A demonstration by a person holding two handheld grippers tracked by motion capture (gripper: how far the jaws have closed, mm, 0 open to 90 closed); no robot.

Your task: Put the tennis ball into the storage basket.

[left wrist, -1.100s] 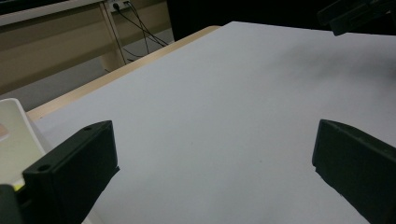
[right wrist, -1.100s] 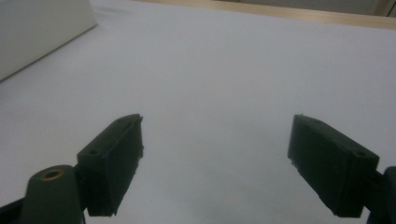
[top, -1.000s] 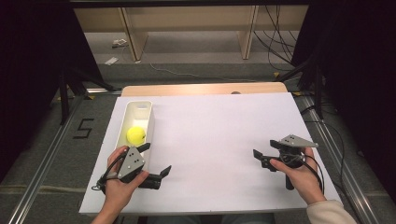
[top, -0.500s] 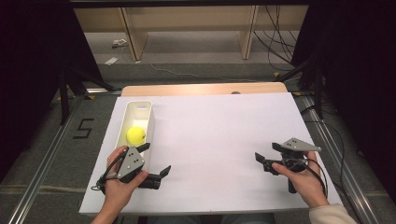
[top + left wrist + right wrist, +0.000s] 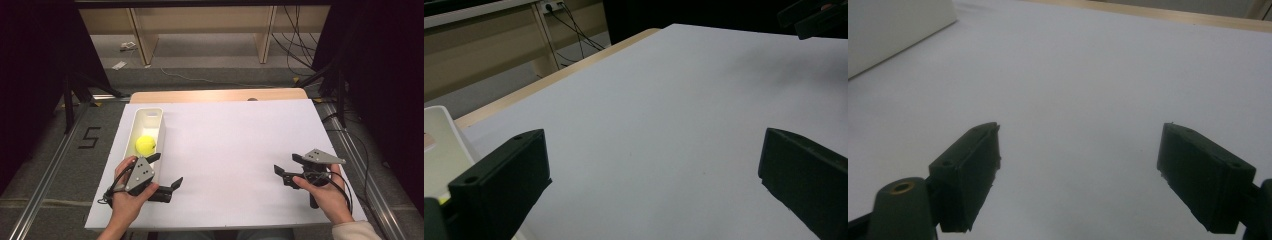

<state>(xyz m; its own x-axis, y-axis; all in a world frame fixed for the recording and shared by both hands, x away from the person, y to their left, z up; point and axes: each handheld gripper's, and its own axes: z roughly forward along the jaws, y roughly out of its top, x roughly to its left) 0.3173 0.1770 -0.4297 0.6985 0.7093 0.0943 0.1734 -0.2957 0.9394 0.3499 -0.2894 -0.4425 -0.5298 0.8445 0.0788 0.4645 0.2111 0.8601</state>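
White board covers the wooden table (image 5: pixel 215 95) in front of you, and both your grippers rest low on it with nothing between their jaws. Your left gripper (image 5: pixel 166 175) sits just beside the near end of the long white tray (image 5: pixel 150 114), jaws spread wide; your right gripper (image 5: pixel 289 170) lies well apart on the other side of the board, jaws likewise wide. The yellow ball (image 5: pixel 145 145) lies inside the tray, toward its near half, and looks settled there, so the work seems close to finished. To end it cleanly, keep the left gripper's jaws away from the tray wall as you draw your hand back, since a knock could slide the light tray or set the ball rolling. Lift slightly before you move sideways. Beyond the table you have grey floor, pale shelf legs, trailing cables, dark curtains either side and a taped figure five at the left
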